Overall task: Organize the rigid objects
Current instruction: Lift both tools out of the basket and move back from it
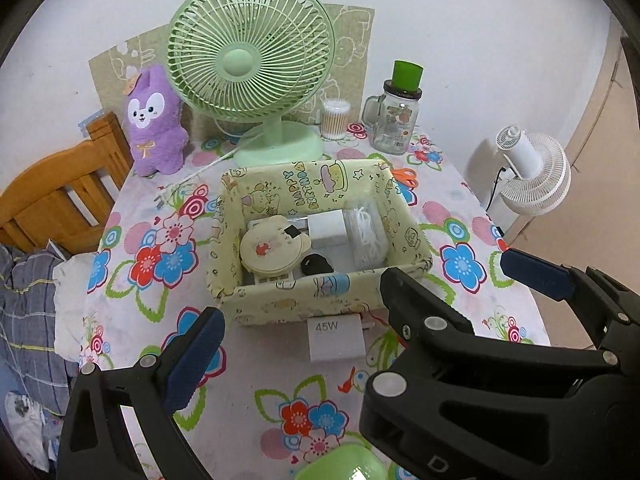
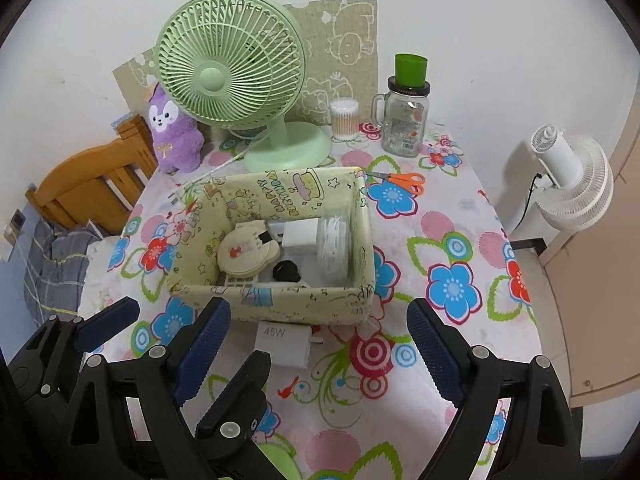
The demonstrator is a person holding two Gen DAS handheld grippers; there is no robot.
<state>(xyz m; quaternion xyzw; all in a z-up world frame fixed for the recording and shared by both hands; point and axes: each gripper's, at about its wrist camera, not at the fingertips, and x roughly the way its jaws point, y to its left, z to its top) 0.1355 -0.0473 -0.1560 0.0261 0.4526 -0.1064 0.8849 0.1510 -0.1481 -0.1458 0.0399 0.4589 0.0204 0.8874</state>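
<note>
A white charger marked 45W (image 1: pixel 336 338) (image 2: pixel 286 342) lies flat on the flowered tablecloth, against the front wall of a yellow cartoon-print fabric box (image 1: pixel 280 306) (image 2: pixel 304 304). In the box are a round cream bear-shaped case (image 1: pixel 272 250), a white plug block (image 1: pixel 328 226), a clear case of white picks (image 1: pixel 366 236) and a small black piece (image 1: pixel 316 264). My right gripper (image 2: pixel 318 302) hangs open and empty above the charger. My left gripper (image 1: pixel 308 308) is open and empty too, interleaved with the right one. In the left wrist view the right gripper covers its right finger.
Behind the box stand a green desk fan (image 1: pixel 250 64), a purple plush (image 1: pixel 154 120), a cotton swab tub (image 1: pixel 335 118) and a glass jar mug (image 1: pixel 396 120) topped by a green cup. Orange scissors (image 2: pixel 404 182) lie right of the box. A green object (image 1: pixel 344 464) sits near me; a wooden chair (image 1: pixel 60 196) left, a white fan (image 2: pixel 572 176) right.
</note>
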